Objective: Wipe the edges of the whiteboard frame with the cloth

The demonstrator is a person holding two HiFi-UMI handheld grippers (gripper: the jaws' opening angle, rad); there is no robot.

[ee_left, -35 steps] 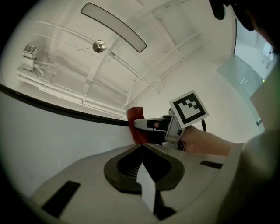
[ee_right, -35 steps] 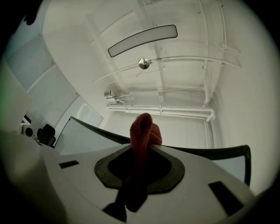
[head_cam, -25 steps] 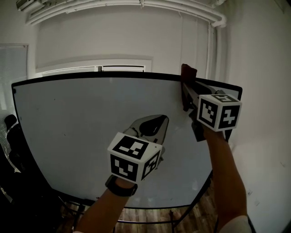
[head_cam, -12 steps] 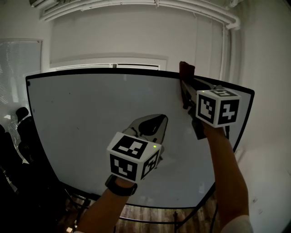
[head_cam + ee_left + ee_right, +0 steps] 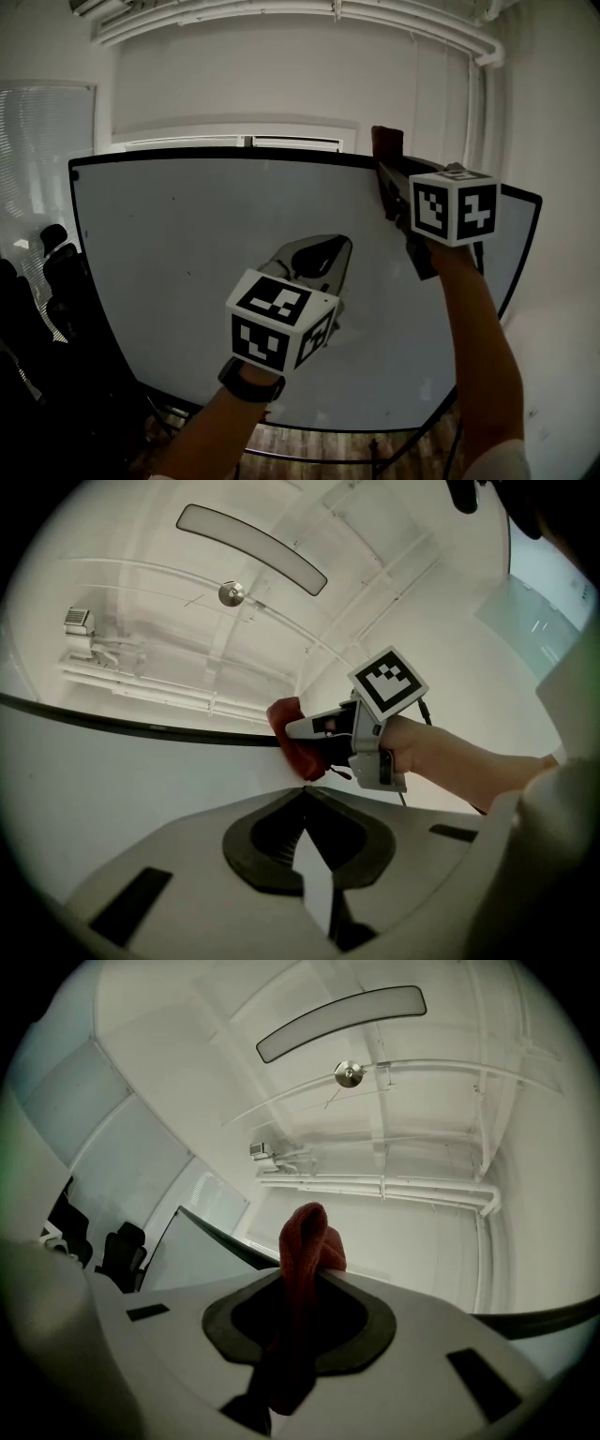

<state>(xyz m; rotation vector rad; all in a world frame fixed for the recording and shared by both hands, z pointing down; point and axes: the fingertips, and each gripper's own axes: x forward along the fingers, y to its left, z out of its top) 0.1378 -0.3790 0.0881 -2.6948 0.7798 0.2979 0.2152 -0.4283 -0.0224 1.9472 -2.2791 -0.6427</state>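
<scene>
Cloth (image 5: 302, 1241) in right claw (image 5: 385, 180), on frame (image 5: 216, 154)

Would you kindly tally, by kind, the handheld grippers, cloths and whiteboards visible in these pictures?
Grippers: 2, the left gripper, shut and empty, and the right gripper, shut on the cloth
Red cloth: 1, at the top edge of the frame
Whiteboard: 1
Total: 4
</scene>
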